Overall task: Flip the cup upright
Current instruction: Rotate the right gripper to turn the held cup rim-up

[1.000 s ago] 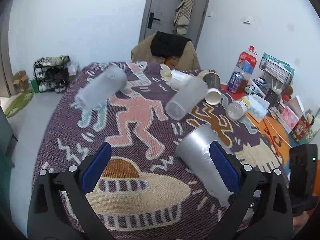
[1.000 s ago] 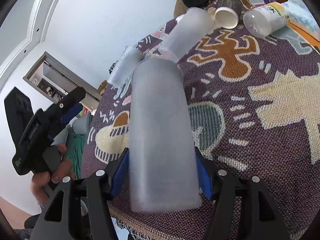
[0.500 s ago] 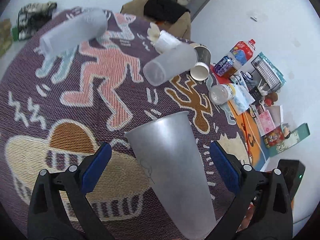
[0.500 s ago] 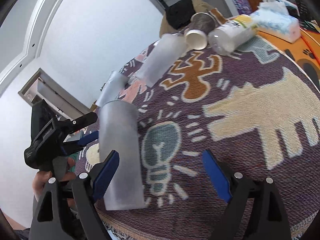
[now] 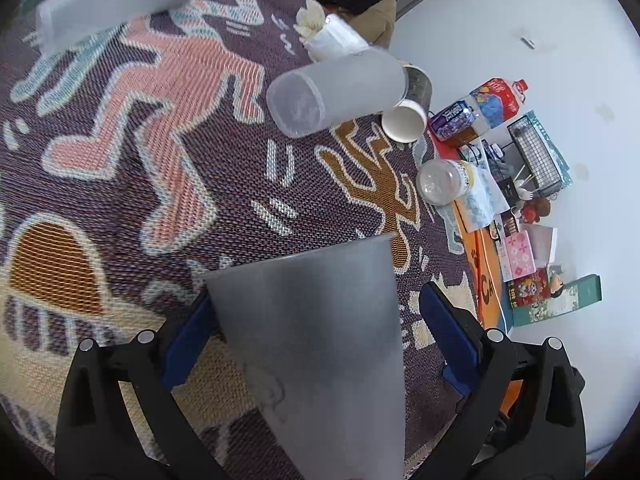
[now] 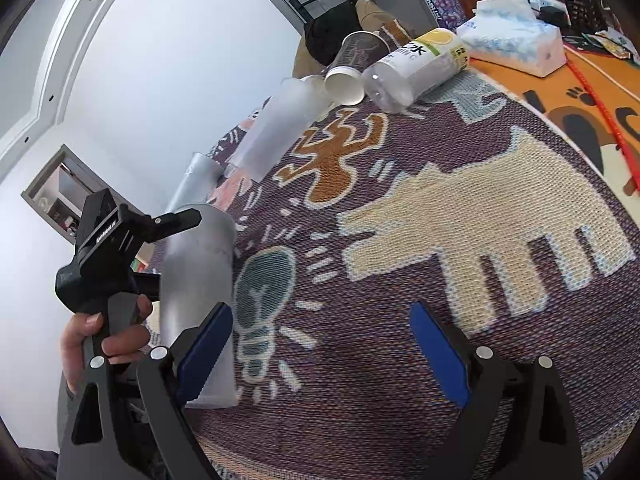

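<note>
From the left wrist, the frosted cup [image 5: 316, 344] is seen filling the lower middle of the picture, wide rim away from the camera, with the left gripper [image 5: 312, 340] spread around it; the left blue pad [image 5: 188, 344] is partly hidden behind the cup wall, the right one stands just clear of it, so whether contact is made cannot be told, but no clamp is shown. Beyond it, another frosted cup [image 5: 336, 92] is seen lying on its side on the patterned tablecloth [image 5: 160, 128], with a paper cup [image 5: 404, 122] and a clear bottle [image 5: 442, 180] near the far edge. From the right wrist, the cup [image 6: 198, 280] is seen standing on the cloth at the left, rim up, flanked by the left gripper [image 6: 158, 254] in the person's hand [image 6: 104, 340]. The right gripper [image 6: 320, 350] is released, fingers wide, nothing between them, the cup just outside its left pad. The flip itself looks done, and a handover or steadying is judged to be in hand. Next, a check that the cup stands unaided is called for, then a straight retreat without brushing its wall.
</note>
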The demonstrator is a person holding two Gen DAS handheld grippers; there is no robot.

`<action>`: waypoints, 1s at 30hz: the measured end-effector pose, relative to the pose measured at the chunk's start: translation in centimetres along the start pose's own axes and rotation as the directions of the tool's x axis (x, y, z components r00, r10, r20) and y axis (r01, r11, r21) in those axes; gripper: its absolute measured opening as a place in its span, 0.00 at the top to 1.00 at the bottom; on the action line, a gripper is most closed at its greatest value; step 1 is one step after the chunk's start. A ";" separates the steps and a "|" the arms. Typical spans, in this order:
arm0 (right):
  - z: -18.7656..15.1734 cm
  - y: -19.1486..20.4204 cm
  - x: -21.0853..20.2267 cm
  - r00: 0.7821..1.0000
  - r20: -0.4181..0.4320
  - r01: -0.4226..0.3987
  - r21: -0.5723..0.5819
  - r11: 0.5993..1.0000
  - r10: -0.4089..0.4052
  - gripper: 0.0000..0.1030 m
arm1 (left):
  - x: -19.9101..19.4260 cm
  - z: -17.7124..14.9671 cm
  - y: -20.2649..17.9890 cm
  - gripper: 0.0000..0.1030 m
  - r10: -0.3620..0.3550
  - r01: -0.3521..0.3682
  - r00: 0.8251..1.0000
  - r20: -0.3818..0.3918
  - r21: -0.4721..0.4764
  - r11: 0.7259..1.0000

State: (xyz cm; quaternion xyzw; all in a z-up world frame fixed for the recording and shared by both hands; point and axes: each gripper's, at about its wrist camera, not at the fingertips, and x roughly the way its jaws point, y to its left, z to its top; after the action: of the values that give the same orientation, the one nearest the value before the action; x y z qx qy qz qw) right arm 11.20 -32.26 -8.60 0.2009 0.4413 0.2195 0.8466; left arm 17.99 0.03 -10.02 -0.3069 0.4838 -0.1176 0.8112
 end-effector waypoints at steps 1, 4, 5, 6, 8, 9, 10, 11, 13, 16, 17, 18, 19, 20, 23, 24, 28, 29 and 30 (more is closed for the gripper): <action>-0.1 -0.2 -0.1 1.000 0.000 0.000 0.000 1.000 0.000 0.14 | 0.2 0.1 0.1 0.06 0.003 -0.003 1.000 0.001 -0.006 1.000; -0.2 -0.3 -0.2 1.000 0.011 0.008 -0.004 1.000 -0.008 0.07 | 0.5 0.3 0.2 0.06 0.008 -0.007 1.000 0.009 -0.015 1.000; -0.2 -0.3 -0.3 1.000 0.013 0.013 -0.006 1.000 -0.013 0.07 | 0.5 0.4 0.2 0.06 0.007 -0.007 1.000 0.011 -0.017 1.000; -0.3 -0.4 -0.3 1.000 0.013 0.014 -0.004 1.000 -0.014 0.07 | 0.6 0.5 0.1 0.06 0.007 -0.007 1.000 0.010 -0.016 1.000; -0.3 -0.6 -0.5 1.000 0.015 0.011 0.002 1.000 -0.011 0.07 | 0.5 0.5 0.1 0.16 0.006 -0.006 1.000 0.009 -0.016 1.000; -0.4 -0.6 -0.5 1.000 0.017 0.012 0.001 1.000 -0.012 0.07 | 0.5 0.5 0.1 0.21 0.004 -0.004 1.000 0.006 -0.016 1.000; -0.4 -0.4 -0.6 1.000 0.019 0.012 0.000 1.000 -0.012 0.07 | 0.4 0.5 0.1 0.21 -0.012 0.012 1.000 0.002 -0.018 1.000; -0.4 -0.4 -0.6 1.000 0.021 0.011 0.000 1.000 -0.011 0.07 | 0.2 0.5 0.1 0.22 -0.022 0.022 1.000 0.004 -0.015 1.000; -0.4 -0.2 -0.8 1.000 0.024 0.010 -0.006 1.000 -0.010 0.07 | -0.6 0.3 -0.5 0.22 -0.027 0.027 0.999 0.031 0.016 1.000; -0.5 -0.1 -1.0 0.999 0.029 0.015 -0.009 1.000 -0.015 0.07 | -1.9 0.1 -1.6 0.23 -0.042 0.038 0.997 0.066 0.063 0.997; -0.5 0.0 -1.0 0.999 0.030 0.015 -0.009 1.000 -0.015 0.07 | -2.4 0.0 -2.1 0.23 -0.051 0.044 0.996 0.079 0.086 0.995; -0.6 0.1 -1.1 0.999 0.031 0.017 -0.010 1.000 -0.016 0.07 | -2.9 -0.1 -2.5 0.23 -0.056 0.047 0.994 0.089 0.100 0.994; -0.7 0.2 -1.2 0.999 0.033 0.018 -0.011 1.000 -0.018 0.07 | -3.3 -0.2 -2.8 0.23 -0.062 0.051 0.993 0.099 0.117 0.992; -0.7 0.3 -1.3 0.999 0.035 0.020 -0.013 1.000 -0.019 0.07 | -3.8 -0.3 -3.2 0.23 -0.067 0.052 0.992 0.108 0.134 0.990; -0.9 0.4 -1.6 0.999 0.042 0.028 -0.017 0.999 -0.027 0.07 | -5.1 -0.7 -4.8 0.23 -0.067 0.035 0.986 0.153 0.198 0.979; -1.0 0.5 -1.7 0.999 0.045 0.030 -0.018 0.999 -0.029 0.07 | -5.7 -1.0 -5.4 0.23 -0.062 0.021 0.982 0.176 0.228 0.974; -1.0 0.6 -1.9 0.998 0.047 0.039 -0.019 0.999 -0.038 0.07 | -7.2 -1.8 -7.4 0.23 -0.039 -0.045 0.965 0.259 0.310 0.950; -1.0 0.6 -1.9 0.998 0.049 0.042 -0.020 0.999 -0.041 0.07 | -7.5 -2.0 -7.7 0.23 -0.030 -0.064 0.961 0.276 0.323 0.944; -1.0 0.7 -2.0 0.998 0.051 0.046 -0.022 0.999 -0.045 0.07 | -7.8 -2.2 -8.2 0.23 -0.023 -0.085 0.954 0.298 0.345 0.935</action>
State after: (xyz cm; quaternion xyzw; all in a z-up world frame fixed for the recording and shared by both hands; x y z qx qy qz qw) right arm 9.17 -32.65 -7.47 0.1866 0.4216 0.2002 0.8645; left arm 13.00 -3.46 -0.21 -0.1624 0.3322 -0.1421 0.9182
